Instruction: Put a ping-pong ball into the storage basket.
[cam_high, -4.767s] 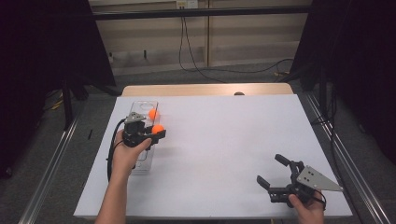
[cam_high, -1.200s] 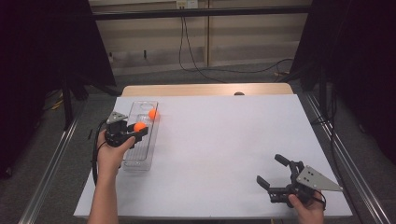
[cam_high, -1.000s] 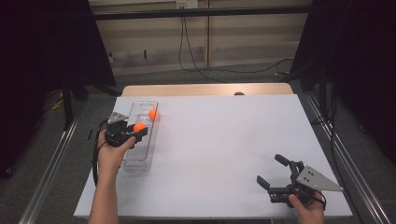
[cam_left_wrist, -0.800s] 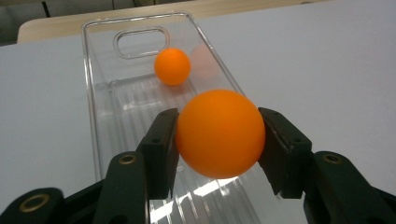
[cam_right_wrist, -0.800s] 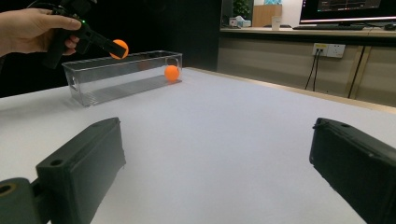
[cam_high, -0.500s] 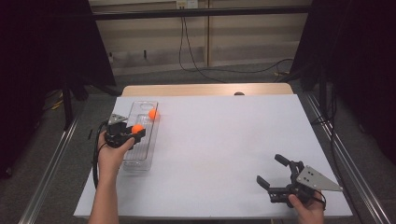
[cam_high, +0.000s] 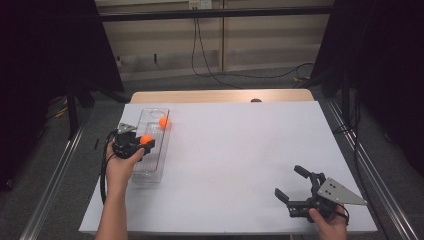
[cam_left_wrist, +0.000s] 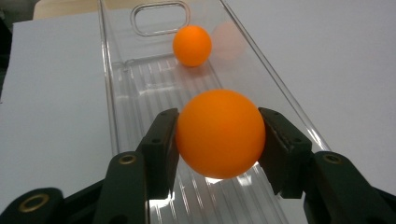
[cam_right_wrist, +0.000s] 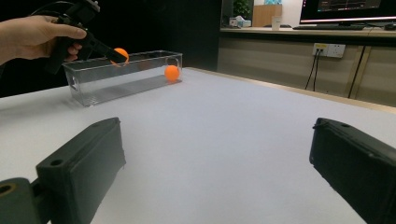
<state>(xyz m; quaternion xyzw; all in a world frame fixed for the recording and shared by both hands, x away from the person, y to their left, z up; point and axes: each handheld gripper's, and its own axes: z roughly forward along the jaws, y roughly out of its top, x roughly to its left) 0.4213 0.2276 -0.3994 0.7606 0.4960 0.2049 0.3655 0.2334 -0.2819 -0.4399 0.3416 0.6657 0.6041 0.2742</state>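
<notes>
My left gripper (cam_high: 146, 141) (cam_left_wrist: 218, 136) is shut on an orange ball (cam_high: 145, 139) (cam_left_wrist: 219, 133) and holds it above the long clear plastic tray (cam_high: 148, 172) (cam_left_wrist: 140, 88) at the table's left. A second orange ball (cam_high: 163, 122) (cam_left_wrist: 192, 45) lies on the tray's floor near its far end, by the handle cut-out. In the right gripper view, that tray (cam_right_wrist: 98, 88) stands far off with the held ball (cam_right_wrist: 120, 54) above its rim and the other ball (cam_right_wrist: 172, 73) inside. My right gripper (cam_high: 292, 185) (cam_right_wrist: 217, 163) rests open at the table's near right corner, nothing between its jaws.
A white sheet (cam_high: 240, 150) covers the table, with a strip of bare wood (cam_high: 215, 96) at the far edge. Cables lie on the floor beyond. Metal rails run along both sides of the table.
Since several seconds ago the left gripper has drawn back toward the near left with the ball. Over the last second nothing has visibly moved.
</notes>
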